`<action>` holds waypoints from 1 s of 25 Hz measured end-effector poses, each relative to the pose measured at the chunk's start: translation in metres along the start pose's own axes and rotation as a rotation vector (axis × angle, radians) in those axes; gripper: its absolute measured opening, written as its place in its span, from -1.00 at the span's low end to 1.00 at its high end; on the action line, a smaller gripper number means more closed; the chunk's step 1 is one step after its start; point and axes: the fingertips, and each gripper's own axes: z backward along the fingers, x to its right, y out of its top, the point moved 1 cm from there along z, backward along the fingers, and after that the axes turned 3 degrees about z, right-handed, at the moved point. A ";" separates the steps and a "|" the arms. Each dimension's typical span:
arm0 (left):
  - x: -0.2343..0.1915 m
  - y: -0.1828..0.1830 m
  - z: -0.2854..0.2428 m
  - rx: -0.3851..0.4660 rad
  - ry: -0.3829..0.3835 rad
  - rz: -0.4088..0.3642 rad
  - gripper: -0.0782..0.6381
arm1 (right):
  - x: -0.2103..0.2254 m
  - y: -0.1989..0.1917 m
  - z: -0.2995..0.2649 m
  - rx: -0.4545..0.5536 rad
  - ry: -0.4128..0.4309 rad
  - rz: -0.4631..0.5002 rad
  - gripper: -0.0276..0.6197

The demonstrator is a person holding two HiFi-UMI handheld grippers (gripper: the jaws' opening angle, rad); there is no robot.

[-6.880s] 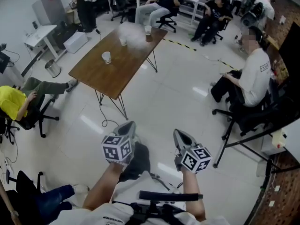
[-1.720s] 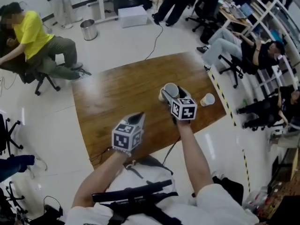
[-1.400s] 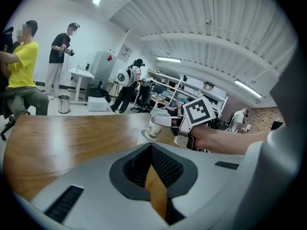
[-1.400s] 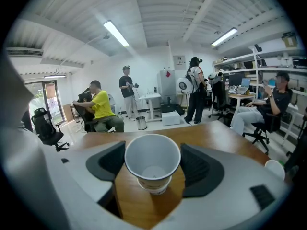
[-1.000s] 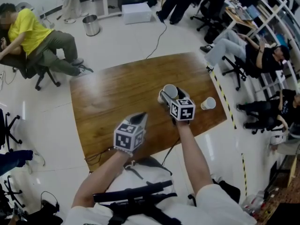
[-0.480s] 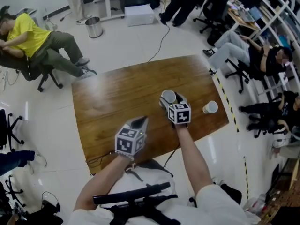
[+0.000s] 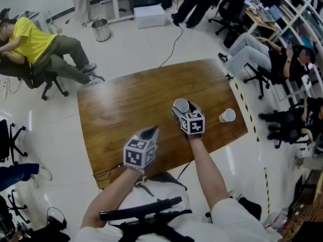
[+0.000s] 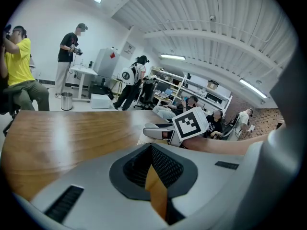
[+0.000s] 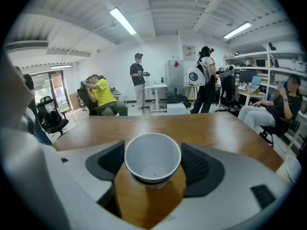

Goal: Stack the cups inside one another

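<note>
- Right gripper (image 9: 153, 151) is spread wide, with its dark pads against both sides of a white paper cup (image 9: 152, 163): it pinches the cup just below the rim.
- That cup stands upright with its mouth up and nothing visible inside. From the head view it sits right of the middle of the wooden bench (image 7: 121, 102). Whether its base rests on the wood cannot be told.
- Left gripper (image 8: 149, 158) has its jaws brought together at the tips. Only a thin sliver of the wood shows behind them, and nothing is between them.
- In the head view the left gripper hangs over the lower middle of the bench, near its front edge. It is lower left of the right gripper and apart from it.
- A second cup (image 7: 227, 115), also white and upright, stands alone near the right edge of the bench. It is to the right of the held cup and not touching it.
- In the left gripper view the right gripper's marker cube (image 8: 190, 125) shows at centre right, above the bench.
- At the upper left of the head view a person in a yellow shirt (image 7: 35, 37) leans back in an office chair (image 7: 35, 77).
- A metal bin (image 7: 101, 30) and a white box (image 7: 149, 15) stand on the floor beyond the bench.
- More seated people (image 7: 252, 47) are at the upper right.
</note>
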 end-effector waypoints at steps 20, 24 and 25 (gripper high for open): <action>0.024 0.011 -0.004 0.021 -0.061 -0.060 -0.81 | -0.001 -0.006 0.067 0.131 -0.042 -0.221 0.41; 0.033 0.008 -0.007 0.010 -0.090 -0.082 -0.81 | 0.003 -0.017 0.079 0.137 -0.071 -0.246 0.41; 0.034 0.007 -0.007 0.010 -0.095 -0.089 -0.81 | 0.004 -0.020 0.080 0.137 -0.078 -0.251 0.41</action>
